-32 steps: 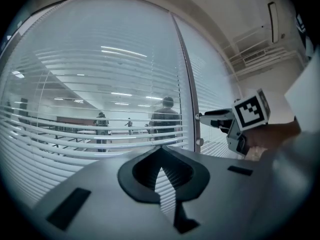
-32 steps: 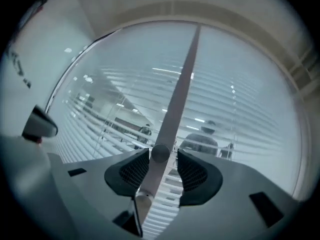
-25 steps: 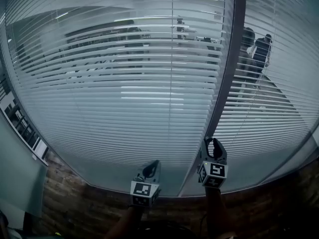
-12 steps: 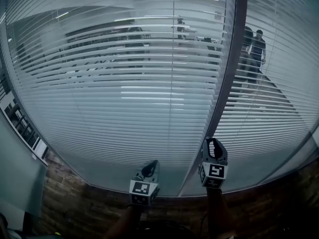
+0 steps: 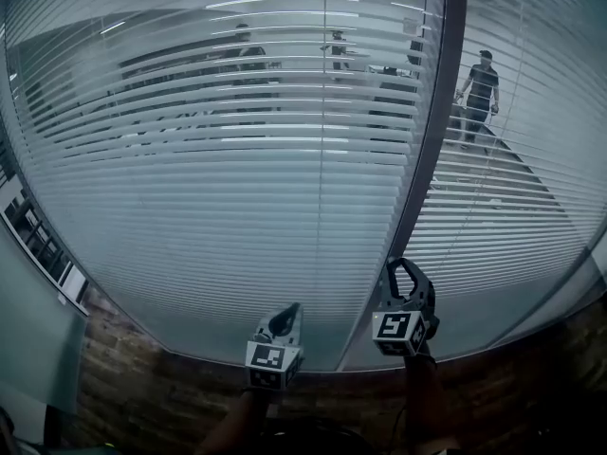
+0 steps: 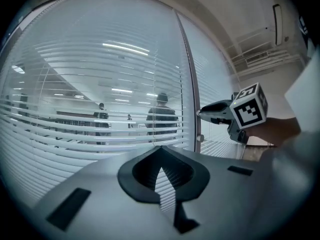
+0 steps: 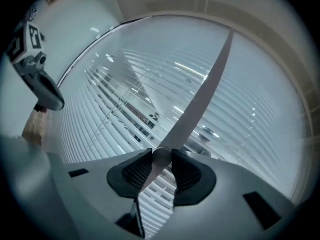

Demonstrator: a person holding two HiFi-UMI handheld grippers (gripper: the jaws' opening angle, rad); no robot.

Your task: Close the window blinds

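Fingers (image 7: pixel 187 174) of the right gripper (image 5: pixel 398 267) are set narrow on one round knob (image 7: pixel 161 157), a pad pressing on each side of it. These jaws have just been closing, with the knob between them. The knob's axis runs straight along the fingers, out from the single dark mullion (image 5: pixel 432 150) that stands directly behind it. The mullion's long axis is upright in the head view. It runs on a diagonal in the right gripper view, and this gripper's marker cube sits tilted.

Fingers (image 6: pixel 179 174) of the left gripper (image 5: pixel 287 317) are together at the tips, with nothing between them. This gripper stands to the left of the right fingers and apart from them, and it points at the left pane.

Blinds (image 5: pixel 237 207): two counted, one on each side of the mullion, both ahead of the fingertips and reaching well above them. Each slat's long axis is level, across the window. Gaps between the slats are open enough to see through. The slats are too many and too fine to count.

Persons (image 5: pixel 482 79): three counted beyond the blinds, one through the right pane and two through the left.

Grippers: two. Knobs: one. Mullions: one.
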